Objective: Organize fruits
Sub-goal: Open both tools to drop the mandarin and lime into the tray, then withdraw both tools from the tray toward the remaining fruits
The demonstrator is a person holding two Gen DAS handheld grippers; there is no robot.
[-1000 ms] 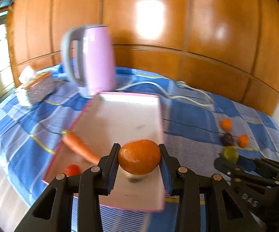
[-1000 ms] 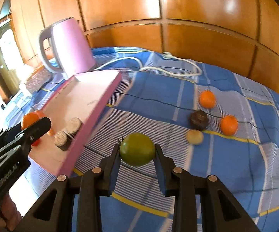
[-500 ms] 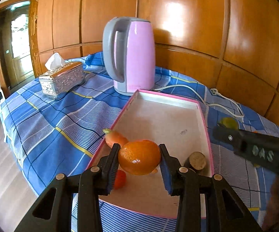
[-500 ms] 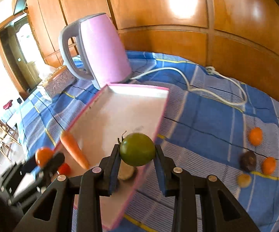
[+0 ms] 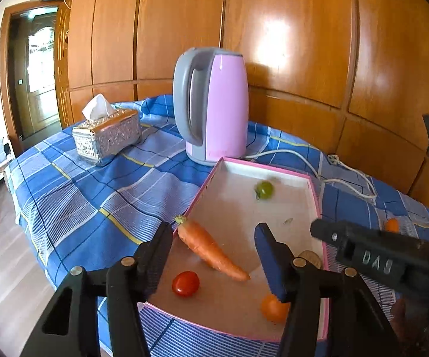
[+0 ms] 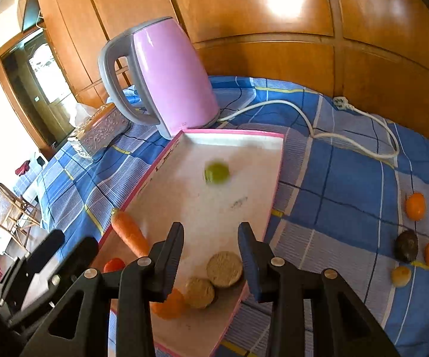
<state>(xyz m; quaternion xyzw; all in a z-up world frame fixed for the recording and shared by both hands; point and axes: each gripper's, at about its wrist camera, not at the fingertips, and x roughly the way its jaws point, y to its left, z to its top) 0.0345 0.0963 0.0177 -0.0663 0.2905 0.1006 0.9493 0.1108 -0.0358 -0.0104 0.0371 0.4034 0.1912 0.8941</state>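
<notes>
Left tongs (image 5: 214, 255) spread and empty over pink-rimmed white tray (image 5: 315, 196), right tongs (image 6: 211, 248) likewise spread, round orange fruit (image 5: 273, 308) at tray's 5 o'clock, blurred green fruit (image 6: 216, 172) toward 12, orange carrot (image 5: 211, 250) at 9, on blue checked tabletop (image 5: 95, 196).

Both wrist cameras sit low and close over the near end of the pink tray (image 5: 315, 196), facing along it toward the pink kettle (image 5: 214, 104) and the wooden wall. The right view looks from further right, also taking in fruit on the cloth. Both share tray, carrot (image 6: 129, 232) and a blurred, probably green fruit (image 6: 216, 172).
</notes>
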